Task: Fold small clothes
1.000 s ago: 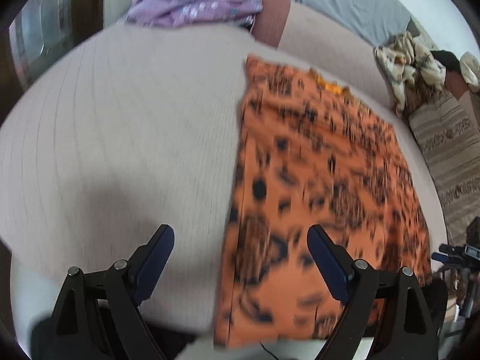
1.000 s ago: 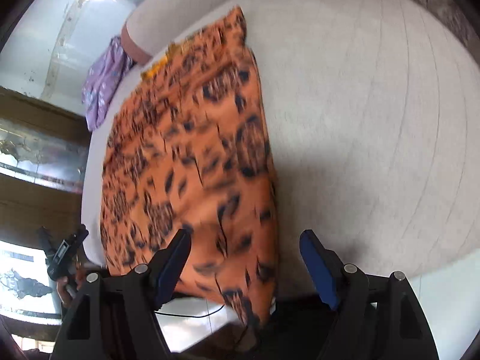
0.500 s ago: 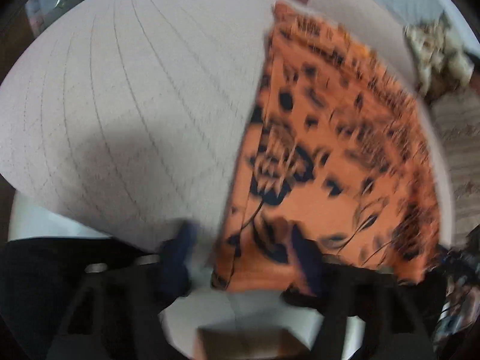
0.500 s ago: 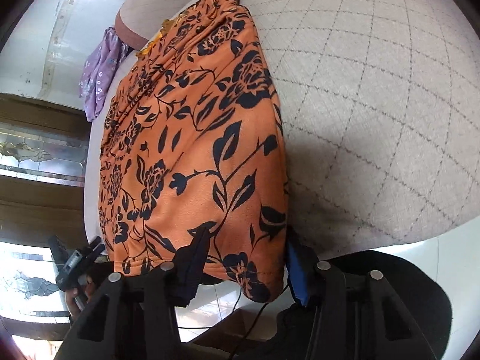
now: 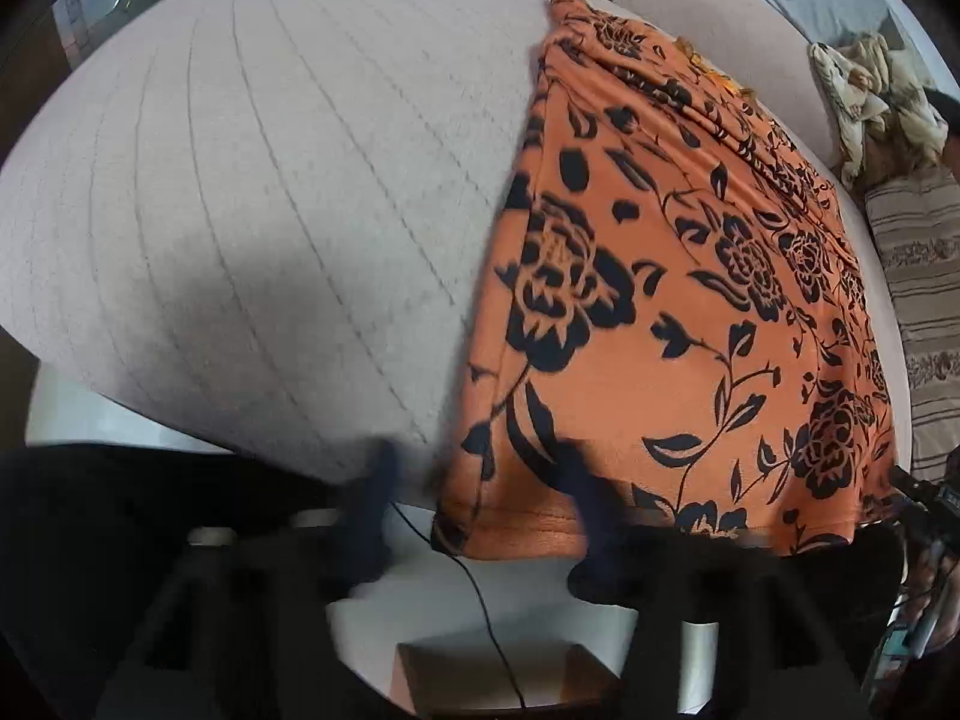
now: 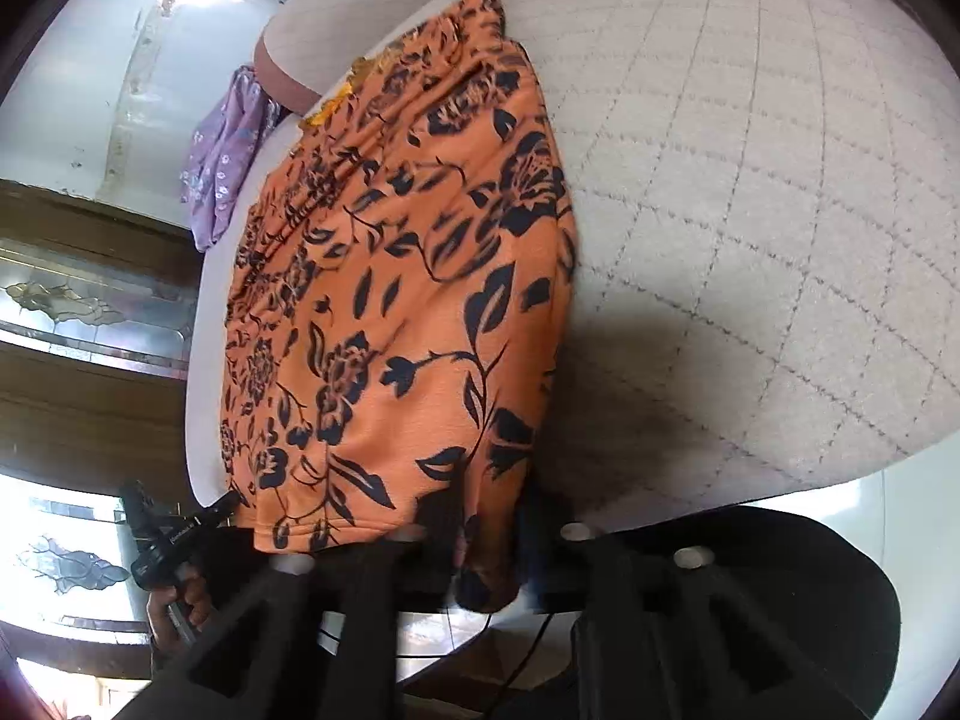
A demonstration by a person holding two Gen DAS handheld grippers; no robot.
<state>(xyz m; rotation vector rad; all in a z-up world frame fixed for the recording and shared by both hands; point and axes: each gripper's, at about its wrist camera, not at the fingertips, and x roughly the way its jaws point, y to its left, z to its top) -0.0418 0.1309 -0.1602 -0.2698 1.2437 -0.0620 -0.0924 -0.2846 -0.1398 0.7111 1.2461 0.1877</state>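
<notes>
The left black two-finger claw (image 5: 480, 510) points steeply down, its dark blue fingers (image 5: 375, 510) blurred; the jaws have just been widening and stand apart, straddling a cloth corner without visibly pressing it. The right black claw (image 6: 480, 540) also tilts downward, jaws likewise just widened, cloth hanging between them. A hand (image 6: 180, 600) grips the left claw's handle.

Orange garment (image 5: 678, 300) (image 6: 396, 300): soft fleece-like fabric, black rose-and-vine print. Spread flat on quilted cream bed cover (image 5: 270, 210). Gathered, rippled band at far end, toward 12 o'clock in left wrist view; small yellow trim there. Plain hem at near end, 6 o'clock, hanging slightly over bed edge. Left side shows doubled edge, layers stacked. Surface mostly smooth, few shallow creases.
</notes>
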